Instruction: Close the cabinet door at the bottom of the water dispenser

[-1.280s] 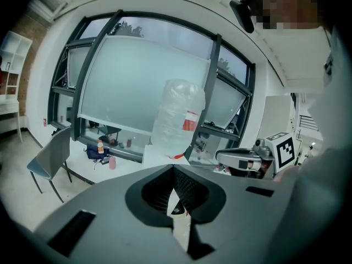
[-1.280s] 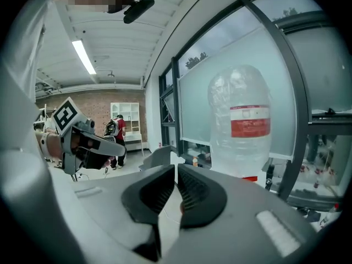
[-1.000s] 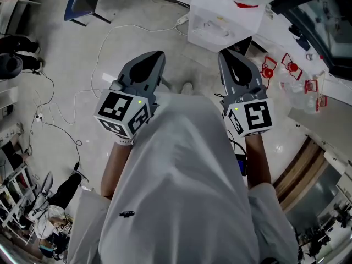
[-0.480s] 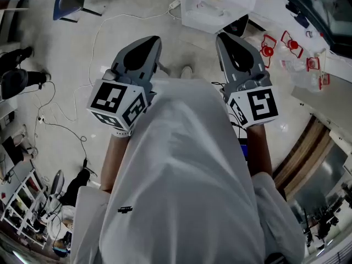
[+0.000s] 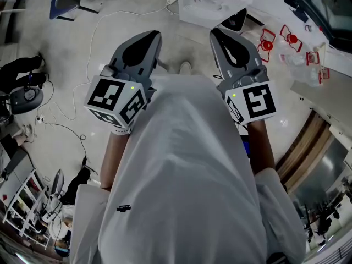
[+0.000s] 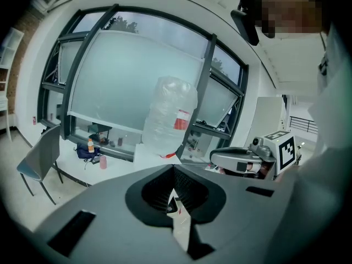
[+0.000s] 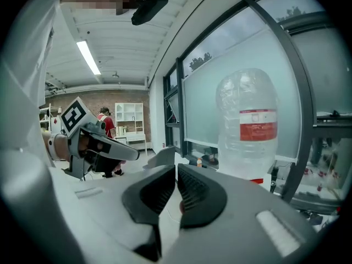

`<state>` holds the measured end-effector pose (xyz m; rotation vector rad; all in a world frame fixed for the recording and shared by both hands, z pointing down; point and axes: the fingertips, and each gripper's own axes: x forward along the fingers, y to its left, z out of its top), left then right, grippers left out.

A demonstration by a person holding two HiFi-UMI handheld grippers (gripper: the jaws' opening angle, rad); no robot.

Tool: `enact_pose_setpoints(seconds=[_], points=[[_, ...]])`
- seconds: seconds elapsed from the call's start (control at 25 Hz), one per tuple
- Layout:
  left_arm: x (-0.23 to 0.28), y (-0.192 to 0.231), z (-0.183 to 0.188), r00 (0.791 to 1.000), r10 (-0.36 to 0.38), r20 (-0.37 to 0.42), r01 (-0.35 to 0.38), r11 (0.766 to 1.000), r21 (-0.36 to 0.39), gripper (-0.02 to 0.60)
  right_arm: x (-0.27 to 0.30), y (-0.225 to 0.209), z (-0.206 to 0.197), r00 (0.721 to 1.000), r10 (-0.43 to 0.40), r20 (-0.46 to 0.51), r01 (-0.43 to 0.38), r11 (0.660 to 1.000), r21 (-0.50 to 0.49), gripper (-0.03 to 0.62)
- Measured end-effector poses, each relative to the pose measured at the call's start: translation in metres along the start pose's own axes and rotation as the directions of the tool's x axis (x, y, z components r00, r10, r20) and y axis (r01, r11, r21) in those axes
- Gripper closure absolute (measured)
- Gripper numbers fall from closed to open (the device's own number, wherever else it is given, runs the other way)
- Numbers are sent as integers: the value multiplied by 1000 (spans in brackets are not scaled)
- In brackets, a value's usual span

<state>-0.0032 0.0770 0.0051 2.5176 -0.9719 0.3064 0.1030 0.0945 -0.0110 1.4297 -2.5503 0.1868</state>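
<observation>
**A:** 2 grippers side by side, that is all the head view gives me, held out level in front of a white garment. How do the jaws stand?

**B:** The left gripper has its tips pressed together with nothing between them. A thin wedge of light shows lower down. The right gripper is closed to a hairline slit and is also empty.

**A:** And the cabinet door?

**B:** I cannot make it out in any view. Both gripper views face the dispenser's big water bottle, which stands upright with a red label against a frosted window. The bottle is ahead of the tips and well apart from them.

**A:** From the head I only see pale floor with loose cables, and 1 marker cube on each gripper.

**B:** The left gripper view adds a grey chair and a small orange bottle on the sill. The right gripper view adds a brick wall, a white shelf and a person in red far behind.
</observation>
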Motion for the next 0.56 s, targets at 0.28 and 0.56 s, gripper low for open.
enact_pose_setpoints(seconds=[0.28,0.56], points=[[-4,-1,-6,1000,-2,-7,2,1000,-13,575,-2,4,0,1000,0,-5,0,1000,3,576],[-8,-2,-10,1000,2,0,-2,1000,-14,575,-5,10,-8,1000,9,-14,-9,1000,-1,576]])
